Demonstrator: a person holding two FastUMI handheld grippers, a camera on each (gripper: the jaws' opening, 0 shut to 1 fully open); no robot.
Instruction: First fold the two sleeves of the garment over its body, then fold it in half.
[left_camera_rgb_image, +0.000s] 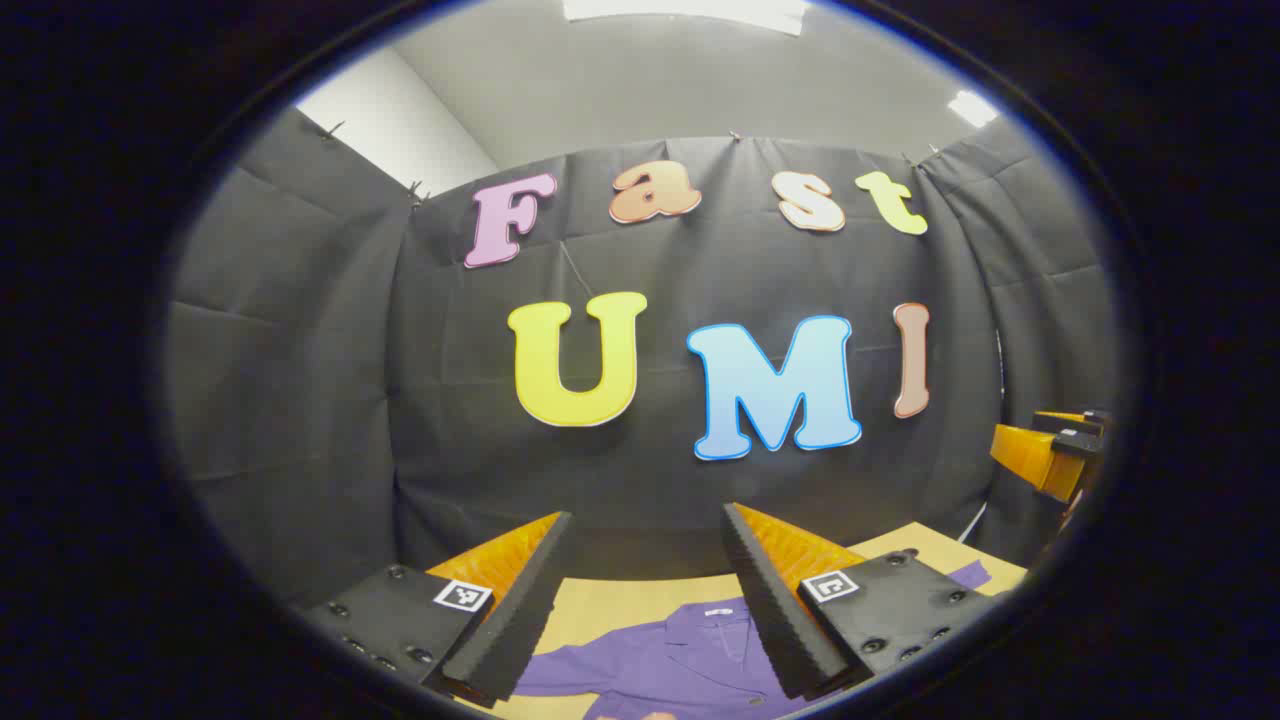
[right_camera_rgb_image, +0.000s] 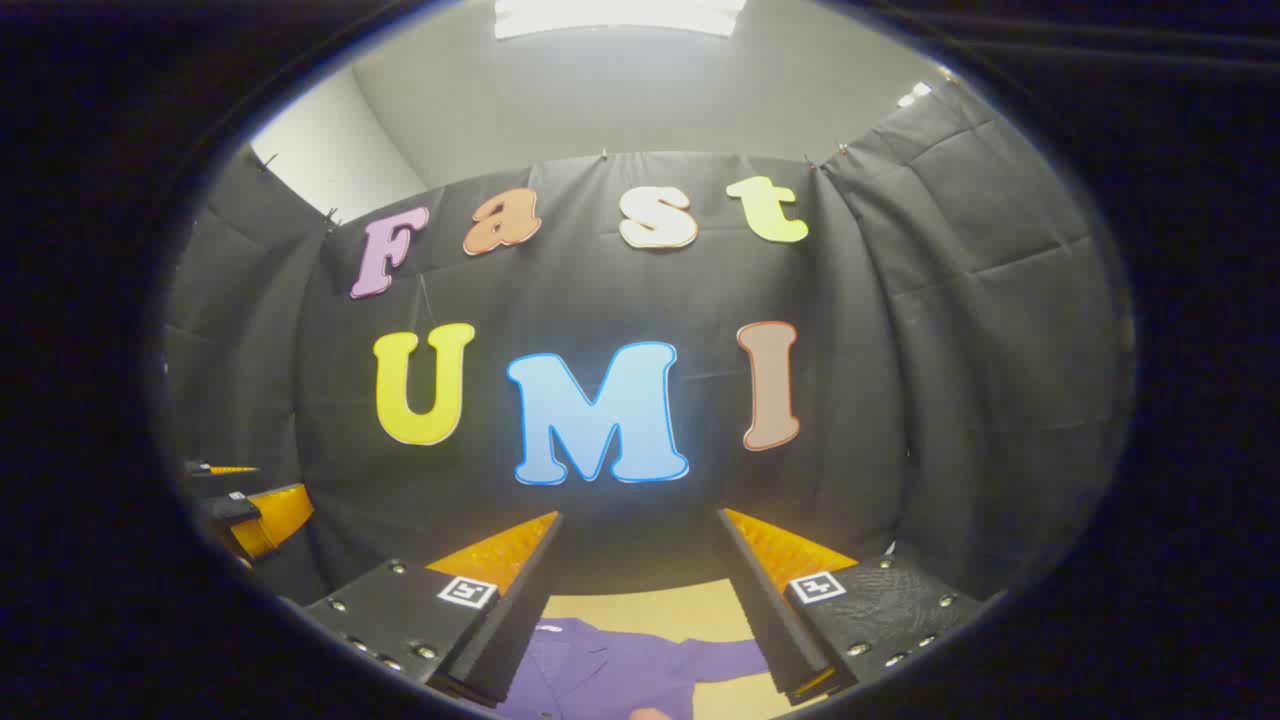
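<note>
The left gripper (left_camera_rgb_image: 648, 530) and the right gripper (right_camera_rgb_image: 640, 528) are held wide apart in the jaws, nothing gripped, above the tan table (left_camera_rgb_image: 620, 600). Below them, a purple garment (left_camera_rgb_image: 670, 660) is laid flat, one sleeve (right_camera_rgb_image: 725, 658) spread sideways.

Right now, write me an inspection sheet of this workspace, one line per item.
Surface: tan table, bare around the garment.
Job's things: purple garment lies flat on the table, collar toward the wall; one sleeve spread out to the side, not yet folded over the body.
Clutter: nothing seen.
Grippers: left gripper open, held above the garment, touching nothing; right gripper open, also above the garment, holding nothing.
Cables: nothing seen.
Surroundings: black cloth wall behind the table, grey ceiling with a light panel above.
</note>
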